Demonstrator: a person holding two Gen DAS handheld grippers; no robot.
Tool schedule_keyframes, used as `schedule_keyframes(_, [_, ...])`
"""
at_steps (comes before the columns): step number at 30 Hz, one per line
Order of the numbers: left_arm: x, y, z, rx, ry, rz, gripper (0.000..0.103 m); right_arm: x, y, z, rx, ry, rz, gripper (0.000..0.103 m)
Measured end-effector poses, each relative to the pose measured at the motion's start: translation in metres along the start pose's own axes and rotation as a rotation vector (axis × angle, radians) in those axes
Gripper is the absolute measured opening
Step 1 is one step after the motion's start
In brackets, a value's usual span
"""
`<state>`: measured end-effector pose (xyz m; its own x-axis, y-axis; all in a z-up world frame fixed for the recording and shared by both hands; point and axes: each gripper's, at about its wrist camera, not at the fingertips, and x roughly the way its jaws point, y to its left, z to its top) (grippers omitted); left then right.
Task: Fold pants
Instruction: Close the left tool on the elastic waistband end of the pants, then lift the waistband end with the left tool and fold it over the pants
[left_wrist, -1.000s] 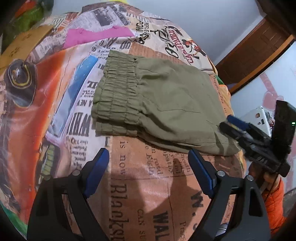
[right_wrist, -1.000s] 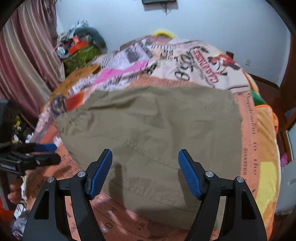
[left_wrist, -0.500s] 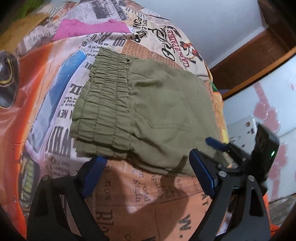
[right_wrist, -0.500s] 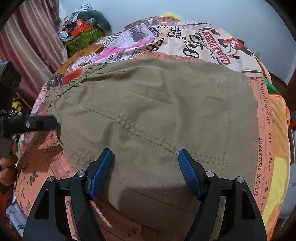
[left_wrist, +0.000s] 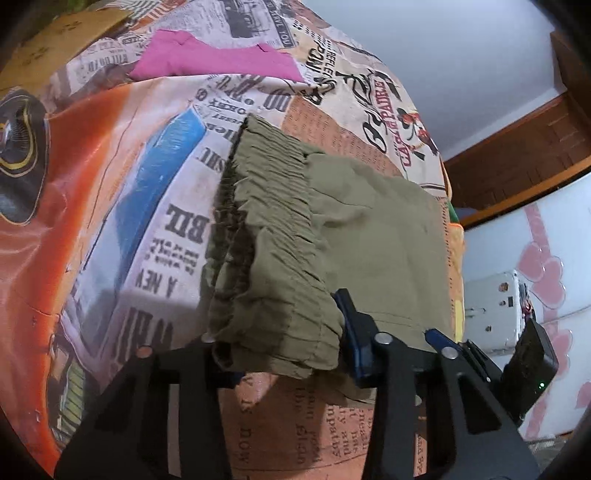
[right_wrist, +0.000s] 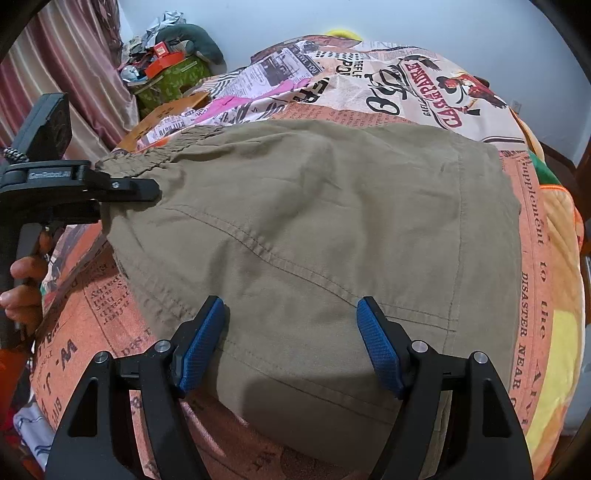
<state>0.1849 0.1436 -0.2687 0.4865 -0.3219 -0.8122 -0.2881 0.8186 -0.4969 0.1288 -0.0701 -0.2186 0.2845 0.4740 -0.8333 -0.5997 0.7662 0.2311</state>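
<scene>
One bed (right_wrist: 424, 96) in a newsprint cover carries one pair of olive pants (right_wrist: 314, 229), already folded compact, long axis running from the waistband on your left to the folded edge on your right. Your two claws sit at its near edge. The left claw (left_wrist: 280, 354) is closing on the waistband corner; the right claw (right_wrist: 291, 343) stands wide, fabric between, not pinched.

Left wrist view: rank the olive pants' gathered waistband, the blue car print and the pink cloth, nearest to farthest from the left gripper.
1. Olive pants' gathered waistband, between the closing left gripper fingers.
2. Blue car print, upper left on the bedspread.
3. Pink cloth, at the far top.
</scene>
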Motion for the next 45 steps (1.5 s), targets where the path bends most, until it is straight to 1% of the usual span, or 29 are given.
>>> schedule_keyframes(3, [-0.004,-0.009,-0.006,0.056,-0.040,0.067,0.037,-0.001,0.000,-0.001,0.001,-0.001,0.002,0.071])
schedule_keyframes(5, [-0.007,-0.014,-0.008,0.083,-0.062,0.096,0.036,-0.002,0.000,-0.001,0.001,-0.002,0.005,0.071])
schedule_keyframes(9, [-0.015,-0.013,-0.009,0.092,-0.075,0.091,0.035,-0.005,-0.001,-0.002,0.009,-0.008,0.013,0.071])
schedule_keyframes(11, [-0.023,-0.013,-0.012,0.109,-0.094,0.117,0.035,-0.008,0.000,-0.004,0.012,-0.012,0.018,0.071])
schedule_keyframes(17, [-0.050,-0.015,-0.019,0.174,-0.191,0.249,0.035,-0.020,0.002,-0.009,0.028,-0.032,0.028,0.070])
schedule_keyframes(20, [-0.064,-0.019,-0.022,0.237,-0.252,0.350,0.035,-0.030,-0.001,-0.011,0.055,-0.057,0.030,0.070])
schedule_keyframes(25, [-0.079,-0.033,-0.026,0.343,-0.331,0.477,0.035,-0.047,-0.013,-0.016,0.114,-0.111,0.000,0.070])
schedule_keyframes(29, [-0.083,-0.053,-0.030,0.420,-0.375,0.517,0.035,-0.052,-0.026,-0.024,0.152,-0.125,-0.054,0.070])
schedule_keyframes(31, [-0.084,-0.065,-0.030,0.452,-0.393,0.521,0.035,-0.045,-0.033,-0.028,0.171,-0.101,-0.072,0.070])
schedule_keyframes(33, [-0.086,-0.076,-0.030,0.475,-0.409,0.505,0.034,-0.037,-0.036,-0.033,0.186,-0.071,-0.068,0.070])
schedule_keyframes(37, [-0.090,-0.103,-0.026,0.514,-0.426,0.431,0.032,-0.036,-0.044,-0.039,0.225,-0.077,-0.030,0.070])
schedule_keyframes(39, [-0.090,-0.117,-0.027,0.535,-0.427,0.397,0.031,-0.037,-0.046,-0.041,0.230,-0.078,-0.027,0.070])
schedule_keyframes(45, [-0.080,-0.157,-0.032,0.608,-0.423,0.332,0.030,-0.037,-0.045,-0.045,0.234,-0.084,-0.016,0.070])
